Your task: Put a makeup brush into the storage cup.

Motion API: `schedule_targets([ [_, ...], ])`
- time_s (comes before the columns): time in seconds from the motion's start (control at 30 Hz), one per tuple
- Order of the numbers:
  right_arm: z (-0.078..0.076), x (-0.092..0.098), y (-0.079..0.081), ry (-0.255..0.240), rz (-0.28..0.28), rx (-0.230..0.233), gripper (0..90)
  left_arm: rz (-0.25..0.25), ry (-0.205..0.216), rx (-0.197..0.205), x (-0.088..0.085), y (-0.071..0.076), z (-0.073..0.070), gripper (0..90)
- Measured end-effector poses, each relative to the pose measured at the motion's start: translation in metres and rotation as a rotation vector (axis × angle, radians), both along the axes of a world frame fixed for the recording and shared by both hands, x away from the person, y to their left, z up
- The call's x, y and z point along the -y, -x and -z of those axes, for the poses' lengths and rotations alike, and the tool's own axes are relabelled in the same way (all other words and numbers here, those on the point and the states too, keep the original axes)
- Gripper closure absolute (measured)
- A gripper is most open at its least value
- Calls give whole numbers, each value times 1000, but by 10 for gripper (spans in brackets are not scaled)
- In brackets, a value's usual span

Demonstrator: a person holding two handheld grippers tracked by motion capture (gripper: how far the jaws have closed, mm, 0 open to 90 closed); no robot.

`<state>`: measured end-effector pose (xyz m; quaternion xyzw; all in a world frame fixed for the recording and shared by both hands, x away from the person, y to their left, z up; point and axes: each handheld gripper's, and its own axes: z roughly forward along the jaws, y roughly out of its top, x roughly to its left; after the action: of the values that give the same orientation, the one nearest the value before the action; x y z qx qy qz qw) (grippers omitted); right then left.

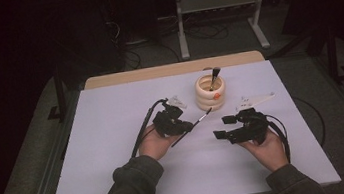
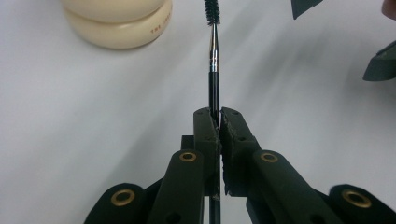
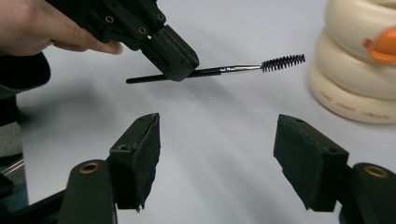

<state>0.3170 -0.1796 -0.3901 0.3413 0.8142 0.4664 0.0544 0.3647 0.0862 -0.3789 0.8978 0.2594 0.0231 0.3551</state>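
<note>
Left tongs: your left tongs [image 1: 185, 125] are pressed together on the thin black handle of a spoolie brush [image 2: 213, 70]; in the left gripper view the pads pinch the handle near its middle.
Brush: you hold it off the bench [image 1: 114, 135], roughly level, with its bristled tip [image 3: 283, 62] pointing toward the cream holder [image 1: 210, 93] and its bare end sticking out behind the tongs.
Right tongs: your right tongs [image 3: 217, 161] stand spread with nothing between them, aimed at the brush from the side and still apart from it.
Holder: a cream ribbed pot with an orange spot on its side stands upright toward the far middle of the bench, just beyond the brush tip; another brush [image 1: 214, 76] with a dark tuft stands in it.
Hands: your left hand [image 1: 155, 142] grips the left tongs near the bench's middle; your right hand [image 1: 268, 150] is to its right, well apart.
</note>
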Motion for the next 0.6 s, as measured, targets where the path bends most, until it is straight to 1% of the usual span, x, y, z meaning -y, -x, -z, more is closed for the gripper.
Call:
schedule_targets([
  [0.07, -2, -7, 0, 2, -20, -1, 307, -13, 24, 3, -8, 3, -2, 860],
  [0.1, -2, -9, 0, 3, -28, -2, 309, -12, 28, 9, -13, 5, -4, 860],
  [0.23, -2, -19, -4, -3, -50, -22, 312, -23, 62, 22, -26, 11, -11, 860],
  [0.33, -4, -24, -7, -16, -59, -37, 318, -14, 72, 43, -36, 15, -17, 860],
  [0.4, -8, -29, -9, -26, -68, -39, 323, -10, 93, 54, -42, 18, -21, 860],
  [0.47, -13, -35, -12, -25, -79, -42, 325, -6, 94, 66, -45, 21, -24, 860],
  [0.5, -16, -37, -13, -27, -87, -36, 329, -3, 98, 73, -47, 21, -25, 860],
  [0.57, -18, -39, -14, -26, -87, -39, 329, -3, 98, 73, -47, 21, -25, 860],
  [0.6, -18, -39, -14, -26, -87, -39, 331, -4, 124, 80, -51, 23, -28, 860],
])
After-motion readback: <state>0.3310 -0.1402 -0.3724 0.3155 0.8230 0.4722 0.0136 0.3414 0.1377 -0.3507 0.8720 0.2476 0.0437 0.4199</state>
